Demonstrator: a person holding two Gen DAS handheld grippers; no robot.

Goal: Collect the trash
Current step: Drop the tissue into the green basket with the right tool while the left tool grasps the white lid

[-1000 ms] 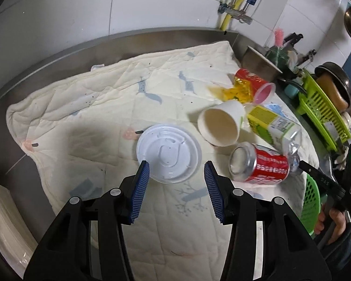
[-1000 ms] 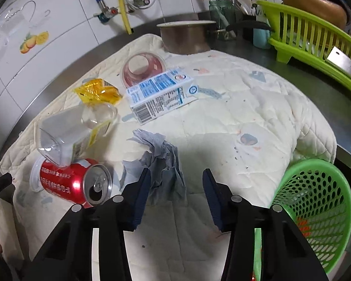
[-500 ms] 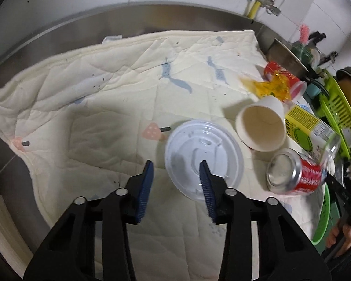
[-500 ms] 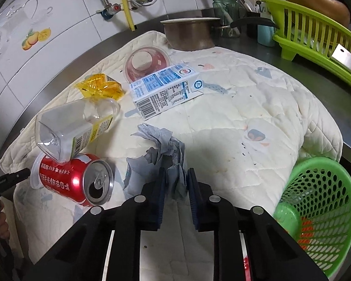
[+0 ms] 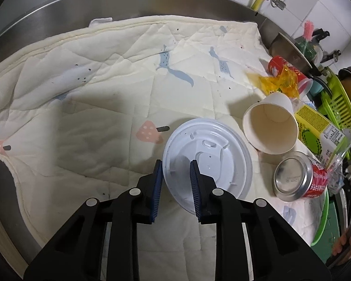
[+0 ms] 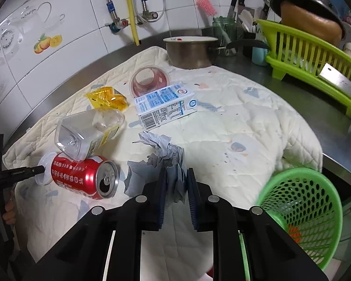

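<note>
Stainless-steel bench [image 5: 58, 7] beneath white wall tiles, covered by a cream quilted cloth [image 5: 105, 82] on which the trash lies. Left wrist view, left to right: left claw [image 5: 176, 175] narrowed onto the near rim of a white plastic lid [image 5: 213, 157], its blue pads [image 5: 158, 182] on either side of the rim and the lid tilted off the cloth; paper cup [image 5: 271, 128] on its side just beside the lid, mouth toward the camera; yellow wrapper [image 5: 278, 83] and red tub [image 5: 280, 66] behind the cup; red can [image 5: 299, 179] on its side, base toward the camera. Right wrist view, left to right: the red can [image 6: 82, 175] with a clear plastic bottle [image 6: 89, 133] resting against it; crumpled grey paper [image 6: 159, 157] pinched at its near end between the nearly closed pads of the right claw [image 6: 175, 187]; blue-and-white carton [image 6: 166, 105] lying flat beyond the paper; green perforated basket [image 6: 301, 210] at the cloth's right edge, near the right claw; lime dish rack [image 6: 316, 58] further back on the bench
</note>
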